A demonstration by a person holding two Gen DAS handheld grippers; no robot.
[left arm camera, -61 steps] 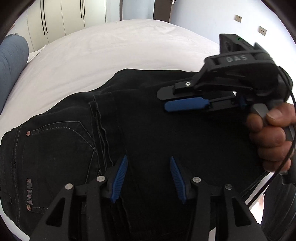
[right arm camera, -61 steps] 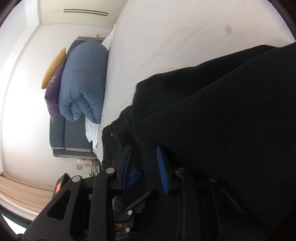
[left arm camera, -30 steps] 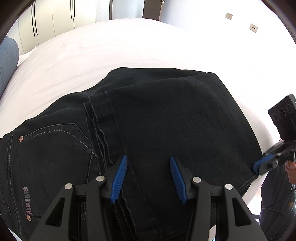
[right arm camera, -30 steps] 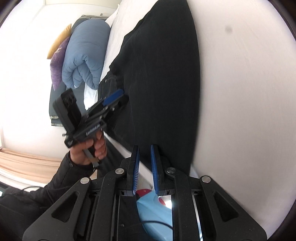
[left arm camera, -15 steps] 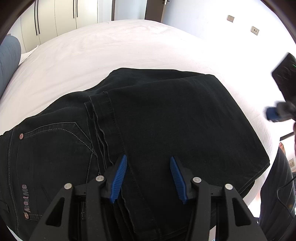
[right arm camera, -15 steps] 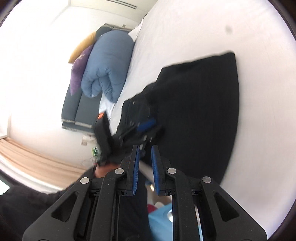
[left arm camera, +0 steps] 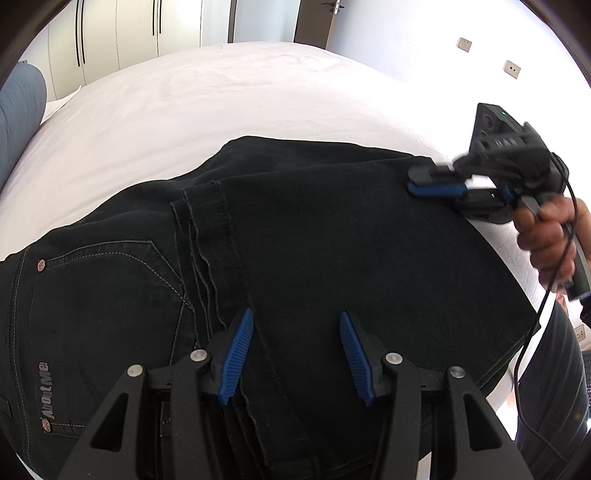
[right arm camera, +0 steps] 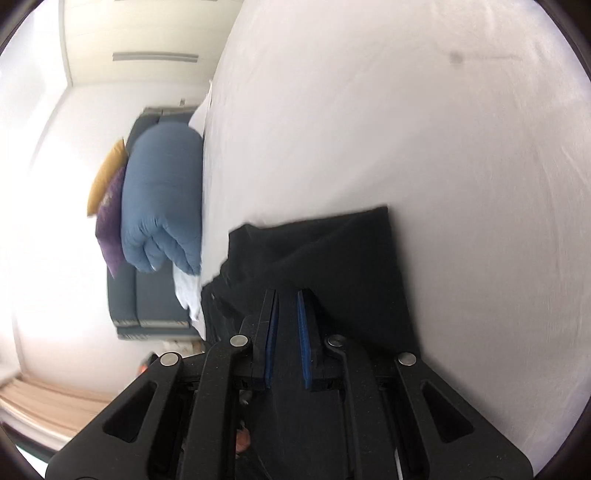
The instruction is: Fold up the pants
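The left gripper (left arm camera: 295,354) hovers low over black jeans (left arm camera: 332,258), its blue-padded jaws wide apart with denim under the gap and nothing between them. The hemmed leg ends (left arm camera: 207,229) lie folded back over the seat of the jeans, running from just in front of the left jaw away toward the middle of the bed. Left of them are a stitched back pocket (left arm camera: 110,288) and a white brand label (left arm camera: 44,387).

The right gripper (left arm camera: 436,184), held in the person's hand (left arm camera: 546,236), sits at the far right corner of the folded jeans, slightly blurred. In its own wrist view the right gripper (right arm camera: 288,332) has its jaws nearly together, with a narrow gap showing dark fabric behind; whether they pinch any cloth cannot be told.

The jeans lie at the near edge of a white bed (left arm camera: 221,103), their right edge close to the mattress side. Beyond the jeans the sheet stretches wide and bare toward the far side.

Only the left wrist view shows white wardrobe doors (left arm camera: 110,33) and wall sockets (left arm camera: 511,68). Only the right wrist view shows a rolled blue duvet (right arm camera: 162,199) at the bed's edge, with purple (right arm camera: 110,229) and yellow (right arm camera: 107,173) cushions on a dark sofa (right arm camera: 147,306).
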